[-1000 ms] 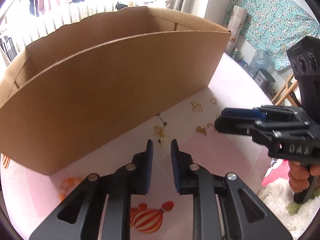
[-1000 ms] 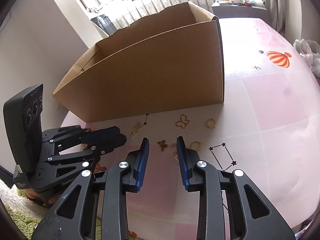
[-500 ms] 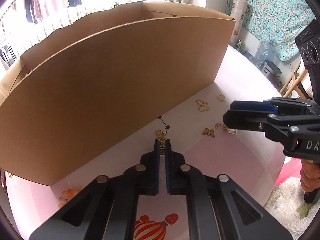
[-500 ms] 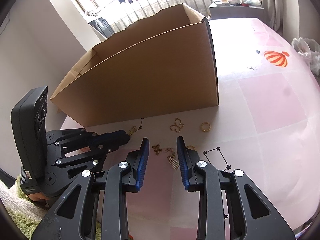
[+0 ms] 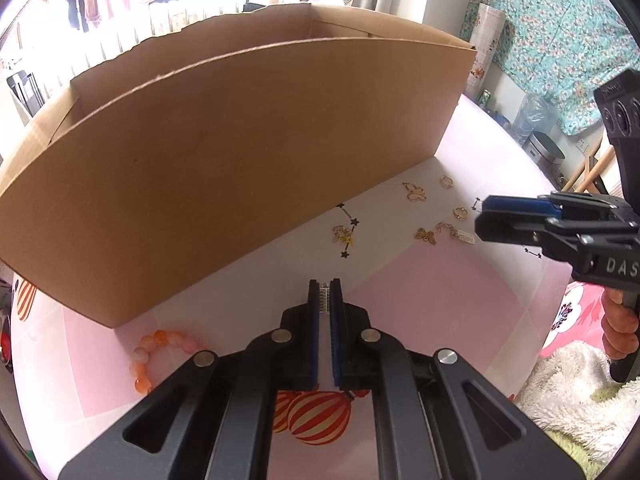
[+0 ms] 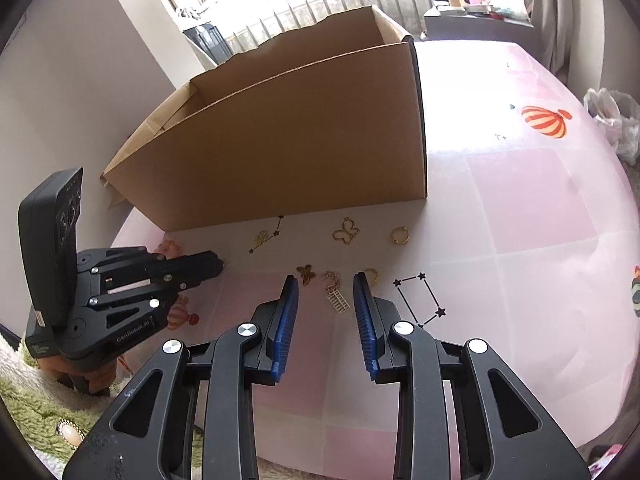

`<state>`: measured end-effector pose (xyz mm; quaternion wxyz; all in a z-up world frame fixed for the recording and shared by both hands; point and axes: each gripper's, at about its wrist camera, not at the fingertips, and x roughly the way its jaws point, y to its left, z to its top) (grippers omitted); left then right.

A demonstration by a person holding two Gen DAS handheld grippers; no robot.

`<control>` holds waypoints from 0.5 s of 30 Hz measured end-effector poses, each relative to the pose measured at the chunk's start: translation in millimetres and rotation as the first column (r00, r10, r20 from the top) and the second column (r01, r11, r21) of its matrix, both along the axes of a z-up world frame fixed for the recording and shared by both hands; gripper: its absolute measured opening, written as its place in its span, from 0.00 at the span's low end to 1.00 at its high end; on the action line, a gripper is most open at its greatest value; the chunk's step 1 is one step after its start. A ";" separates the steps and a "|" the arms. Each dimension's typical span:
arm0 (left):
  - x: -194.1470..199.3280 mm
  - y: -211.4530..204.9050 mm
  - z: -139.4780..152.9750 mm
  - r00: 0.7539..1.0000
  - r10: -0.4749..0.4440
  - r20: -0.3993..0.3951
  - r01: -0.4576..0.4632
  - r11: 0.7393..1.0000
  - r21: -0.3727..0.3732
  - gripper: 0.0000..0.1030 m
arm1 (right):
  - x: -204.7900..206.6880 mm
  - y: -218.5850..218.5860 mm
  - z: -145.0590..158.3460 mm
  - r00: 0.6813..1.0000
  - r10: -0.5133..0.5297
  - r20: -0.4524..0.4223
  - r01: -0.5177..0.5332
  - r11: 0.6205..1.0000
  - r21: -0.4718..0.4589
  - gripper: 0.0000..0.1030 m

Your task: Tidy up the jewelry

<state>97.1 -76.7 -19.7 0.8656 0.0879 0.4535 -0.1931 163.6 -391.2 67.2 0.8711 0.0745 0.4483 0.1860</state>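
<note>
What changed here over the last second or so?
The left hand-held gripper closed on a small ladder-like gold charm and drew it back from the cardboard box, leaving the rest of that trinket behind. The right hand-held gripper stayed open over another ladder charm; the box and rings stayed put.
</note>
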 end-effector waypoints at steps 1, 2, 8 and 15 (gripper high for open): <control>0.1 1.1 -0.5 1.000 0.004 -0.004 -0.004 1.000 -0.004 0.04 | -1.8 2.0 -1.4 1.000 0.006 -0.002 -0.006 1.000 -0.017 0.27; 0.9 0.7 -0.6 1.000 0.003 -0.007 -0.003 1.000 -0.010 0.04 | -2.9 3.6 -2.6 1.000 0.008 -0.004 -0.008 0.999 -0.031 0.27; 2.9 2.4 -1.3 1.000 -0.010 -0.012 0.010 1.000 -0.025 0.04 | 0.8 7.1 -6.2 1.000 0.011 -0.003 -0.011 0.998 -0.067 0.27; 3.5 2.2 -0.5 1.000 -0.011 -0.010 0.011 1.000 -0.018 0.04 | 8.0 19.1 -11.7 0.999 0.041 0.007 -0.039 0.986 -0.159 0.20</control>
